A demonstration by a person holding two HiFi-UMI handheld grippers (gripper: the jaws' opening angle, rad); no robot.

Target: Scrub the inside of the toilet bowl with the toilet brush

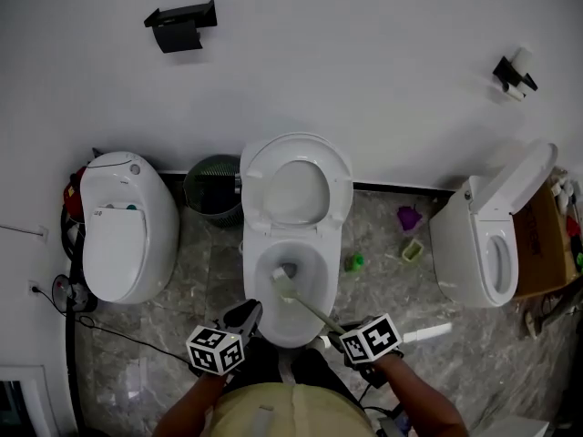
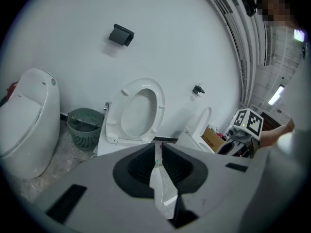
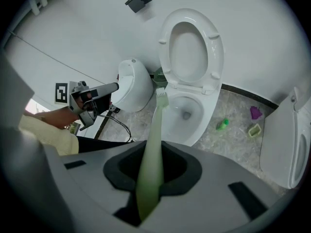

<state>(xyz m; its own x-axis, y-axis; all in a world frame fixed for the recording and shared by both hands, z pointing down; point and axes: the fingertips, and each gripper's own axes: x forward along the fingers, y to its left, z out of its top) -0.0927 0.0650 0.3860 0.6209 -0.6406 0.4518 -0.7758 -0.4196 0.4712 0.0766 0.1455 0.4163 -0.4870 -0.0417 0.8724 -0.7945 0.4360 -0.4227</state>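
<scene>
BRUSH IN THE BOWL: My right gripper (image 1: 339,337) clamps the pale green handle of the toilet brush (image 1: 308,304), jaws closed tight on it. My forearm is held low and angled forward and to the left, toward the toilet bowl (image 1: 253,276). The brush head sits inside the bowl, ahead of this gripper and near the drain opening. My left gripper (image 1: 244,318) hovers just beside the bowl's near rim, level with the right one. Its jaws are drawn together to a thin slit, gripping nothing. The seat (image 1: 293,192) stands raised beyond both.
</scene>
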